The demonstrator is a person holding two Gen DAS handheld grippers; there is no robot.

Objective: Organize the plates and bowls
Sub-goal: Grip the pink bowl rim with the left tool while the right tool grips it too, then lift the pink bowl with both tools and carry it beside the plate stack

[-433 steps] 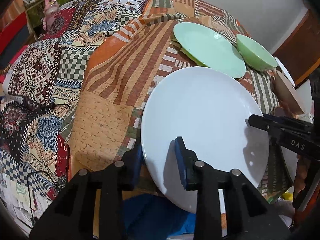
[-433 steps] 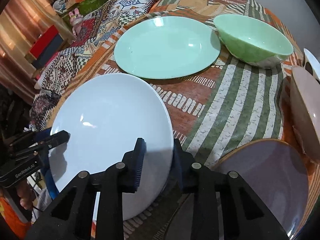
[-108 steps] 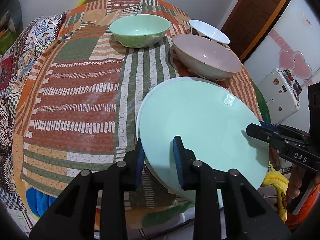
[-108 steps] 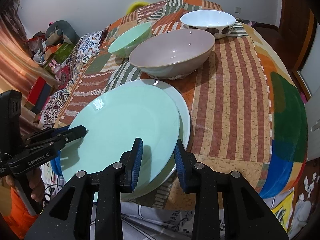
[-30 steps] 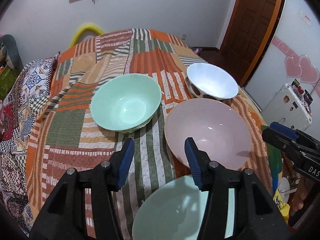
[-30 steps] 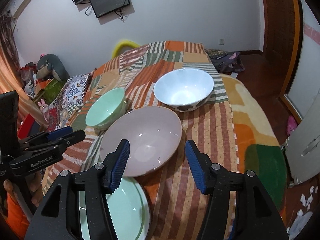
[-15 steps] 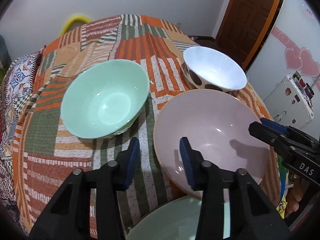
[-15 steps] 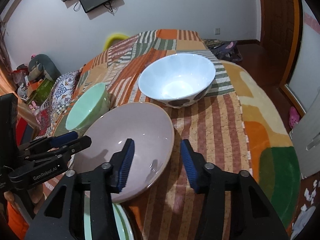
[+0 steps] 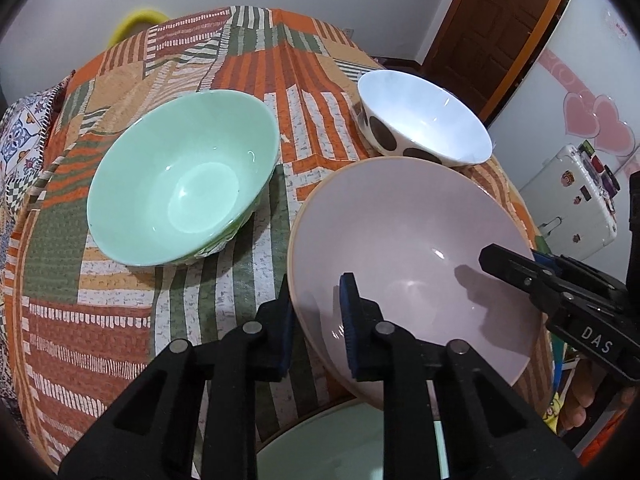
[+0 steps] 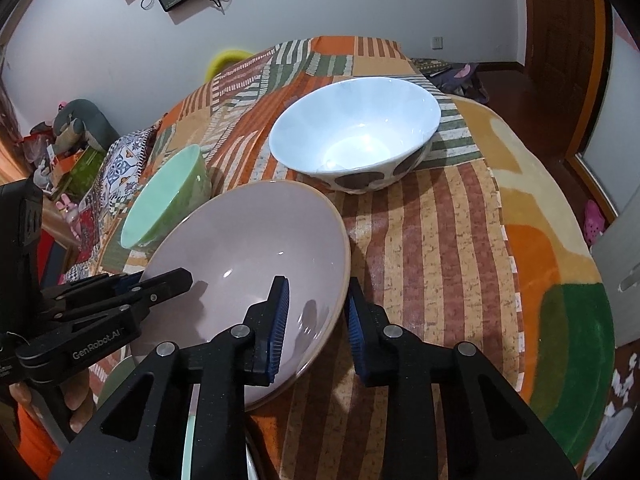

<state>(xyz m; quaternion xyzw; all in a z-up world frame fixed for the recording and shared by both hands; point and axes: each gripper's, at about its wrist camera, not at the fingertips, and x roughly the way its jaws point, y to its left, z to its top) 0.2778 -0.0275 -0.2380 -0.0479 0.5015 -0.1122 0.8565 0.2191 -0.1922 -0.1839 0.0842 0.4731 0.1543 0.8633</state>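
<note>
A wide pink bowl point(image 9: 400, 240) point(image 10: 248, 248) stands on the patchwork cloth point(image 9: 100, 320), partly over a stack topped by a green plate point(image 9: 352, 440). My left gripper point(image 9: 316, 320) straddles its near-left rim, one pad outside the wall and one inside, jaws closing onto it. On the opposite rim my right gripper point(image 10: 316, 320) does the same, jaws closing with the wall between its pads. Each gripper shows in the other's view: the right gripper point(image 9: 504, 256), the left gripper point(image 10: 176, 280). A green bowl point(image 9: 180, 184) sits left of the pink one, and a white bowl with brown spots point(image 9: 424, 120) point(image 10: 356, 136) behind it.
The cloth-covered table point(image 10: 440, 240) drops away at its right edge towards a wooden floor and a door. A white stickered case point(image 9: 576, 208) stands beyond that edge. A person's hand point(image 10: 76, 404) holds the left gripper. Cluttered toys lie far left.
Both grippers have come down and forward onto the pink bowl. Their jaws have narrowed from wide open to tight around its rim. The bowls have not moved.
</note>
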